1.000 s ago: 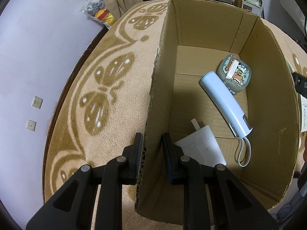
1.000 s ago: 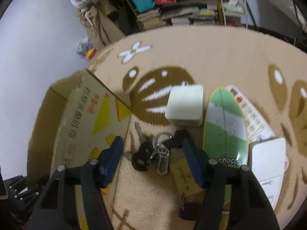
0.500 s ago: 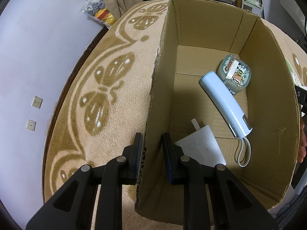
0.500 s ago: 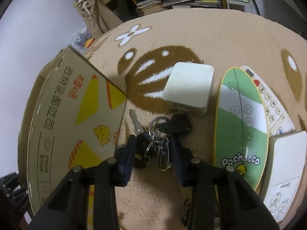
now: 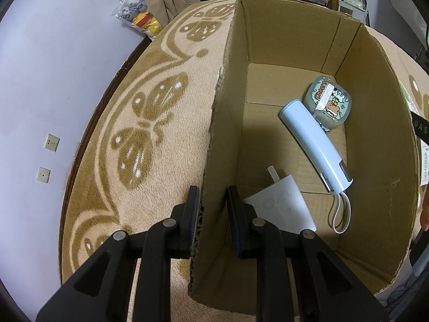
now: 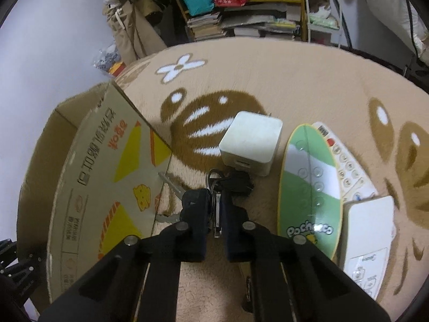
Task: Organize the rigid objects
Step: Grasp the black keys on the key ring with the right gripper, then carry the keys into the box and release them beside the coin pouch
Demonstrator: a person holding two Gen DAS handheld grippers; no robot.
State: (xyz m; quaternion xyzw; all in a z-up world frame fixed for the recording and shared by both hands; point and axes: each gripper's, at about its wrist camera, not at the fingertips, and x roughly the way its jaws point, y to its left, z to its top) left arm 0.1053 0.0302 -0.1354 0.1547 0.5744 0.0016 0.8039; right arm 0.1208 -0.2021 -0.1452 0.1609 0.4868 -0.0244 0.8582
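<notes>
Left hand-held gripper (image 5: 211,209) straddles the near-left wall of the cardboard box (image 5: 375,147): one finger outside against the wall, the other inside with a small gap to it, so it's not pinching the cardboard. Box sits on a beige rug (image 5: 161,123) with brown butterfly pattern. Inside on the box floor: pale blue stick-shaped device (image 5: 313,142) with a white loop strap, lying diagonally; its far end touches a rounded grey-green case (image 5: 328,102) with cartoon stickers; a white flat charger-like block (image 5: 281,206) sits near the gripper end.

Right hand-held gripper (image 6: 215,214) is pressed together on the key bunch (image 6: 228,185), pinching the ring/clip part; a black fob sticks out ahead of the fingers and a silver key blade points left toward the box's printed outer wall (image 6: 107,177). Can't tell if the keys are off the rug.

Just beyond the keys: white square adapter (image 6: 252,142). To its right, a green-and-white oval Pochacco case (image 6: 308,187), overlapping a cream remote (image 6: 348,166). Another white remote (image 6: 370,230) lies at the near right.
</notes>
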